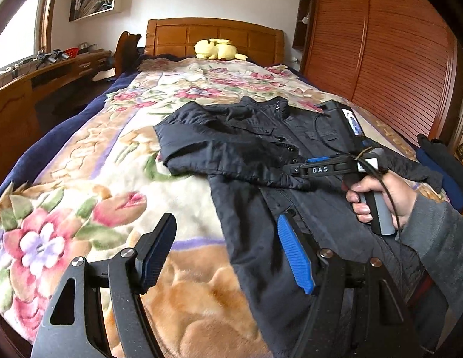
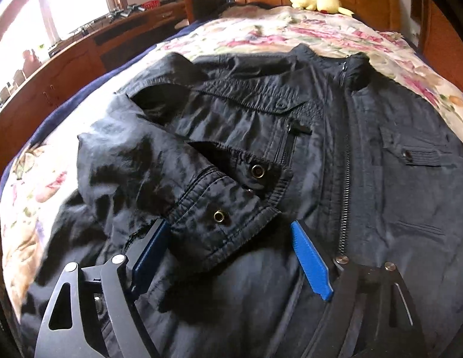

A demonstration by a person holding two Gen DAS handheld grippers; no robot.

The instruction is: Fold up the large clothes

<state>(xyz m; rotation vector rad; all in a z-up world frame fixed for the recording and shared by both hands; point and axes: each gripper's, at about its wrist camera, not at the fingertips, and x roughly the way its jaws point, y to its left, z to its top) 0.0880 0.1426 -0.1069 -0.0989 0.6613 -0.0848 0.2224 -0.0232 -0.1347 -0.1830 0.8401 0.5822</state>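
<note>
Left wrist view: the left gripper [image 1: 228,250] hangs at the bottom of the frame, fingers spread wide with nothing between them, over the floral blanket [image 1: 91,185]. A dark jacket [image 1: 249,155] lies flat on the bed, centre right, one sleeve folded across its chest. The right gripper [image 1: 294,170] reaches in from the right, above that sleeve.

Right wrist view: the right gripper's fingers [image 2: 310,258] stand apart, straddling the sleeve cuff [image 2: 219,220] at lower centre. A yellow plush [image 2: 316,0] sits at the top.
</note>
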